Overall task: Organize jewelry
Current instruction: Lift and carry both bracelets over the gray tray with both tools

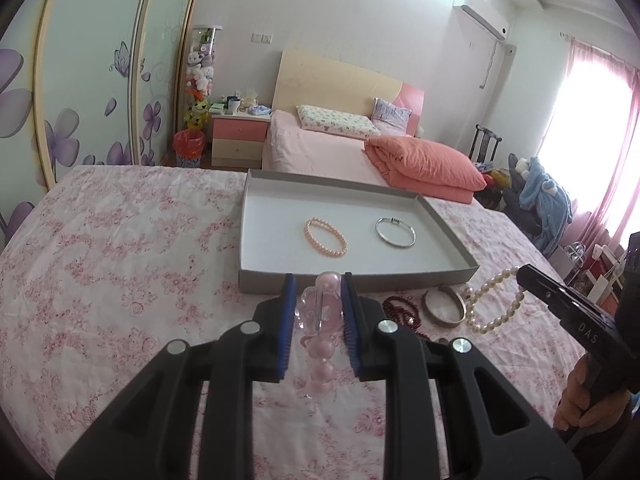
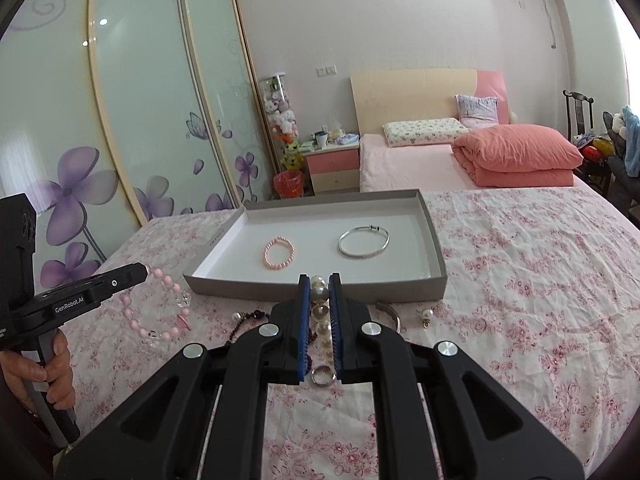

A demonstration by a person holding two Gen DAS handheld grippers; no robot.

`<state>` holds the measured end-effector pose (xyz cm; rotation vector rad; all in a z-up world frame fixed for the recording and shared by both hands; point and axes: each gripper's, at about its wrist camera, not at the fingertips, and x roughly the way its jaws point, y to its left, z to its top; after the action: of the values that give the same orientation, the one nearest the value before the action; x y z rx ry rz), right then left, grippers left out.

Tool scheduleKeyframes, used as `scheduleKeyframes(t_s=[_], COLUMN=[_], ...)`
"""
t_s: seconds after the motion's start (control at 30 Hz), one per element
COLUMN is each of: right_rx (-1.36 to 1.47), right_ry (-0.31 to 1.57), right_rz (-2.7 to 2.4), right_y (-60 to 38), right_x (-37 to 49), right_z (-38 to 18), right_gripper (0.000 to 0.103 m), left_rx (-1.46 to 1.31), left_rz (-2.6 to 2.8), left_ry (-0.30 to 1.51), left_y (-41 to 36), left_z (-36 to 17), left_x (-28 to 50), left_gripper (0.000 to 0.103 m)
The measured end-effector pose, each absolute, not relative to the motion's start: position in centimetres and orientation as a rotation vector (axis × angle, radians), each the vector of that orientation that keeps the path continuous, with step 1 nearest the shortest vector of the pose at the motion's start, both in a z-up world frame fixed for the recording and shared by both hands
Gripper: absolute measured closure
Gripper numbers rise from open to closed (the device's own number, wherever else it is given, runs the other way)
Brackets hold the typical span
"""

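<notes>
Left tool [image 1: 318, 312] pinches the pink bead bracelet [image 1: 318, 308]; right tool [image 2: 319, 320] pinches the pearl bracelet [image 2: 320, 312]. Both hang above the bed [image 2: 520, 280], just before the tray [image 2: 316, 290]. Only the right view shows a ring [image 2: 323, 376] beneath its tool.

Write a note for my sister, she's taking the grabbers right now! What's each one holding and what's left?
Left gripper: jaws shut on the pink bead bracelet, held above the bedspread.
Right gripper: jaws shut on the white pearl bracelet, also lifted.
Done: the peach bead bracelet and silver bangle lie in the grey tray.
Left: place both held bracelets in the tray, then the dark red beads, metal bangle, ring and pearl earring on the bedspread in front of the tray.
</notes>
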<state>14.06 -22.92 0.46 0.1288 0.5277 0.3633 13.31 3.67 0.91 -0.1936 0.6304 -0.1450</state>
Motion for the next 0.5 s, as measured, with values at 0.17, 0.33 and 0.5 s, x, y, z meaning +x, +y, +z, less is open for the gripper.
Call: scheduleKeyframes(t_s=[0.17, 0.33, 0.5], right_rx=[0.136, 0.133, 0.129], right_ry=[0.495, 0.459, 0.433], right_rz=[0.367, 0.368, 0.37], right_y=[-22.8, -22.4, -22.2], right_x=[13.9, 13.8, 13.9], right_z=[1.1, 2.0, 2.8], right_gripper=[0.093, 0.093, 0.093], left_rx=[-0.211, -0.2, -0.178], left_rz=[-0.145, -0.144, -0.149], left_ry=[0.596, 0.556, 0.522], left_y=[3.5, 2.9, 1.9], left_z=[2.0, 3.0, 4.1], left_x=[12.9, 12.5, 12.3], left_gripper=[0.08, 0.08, 0.08])
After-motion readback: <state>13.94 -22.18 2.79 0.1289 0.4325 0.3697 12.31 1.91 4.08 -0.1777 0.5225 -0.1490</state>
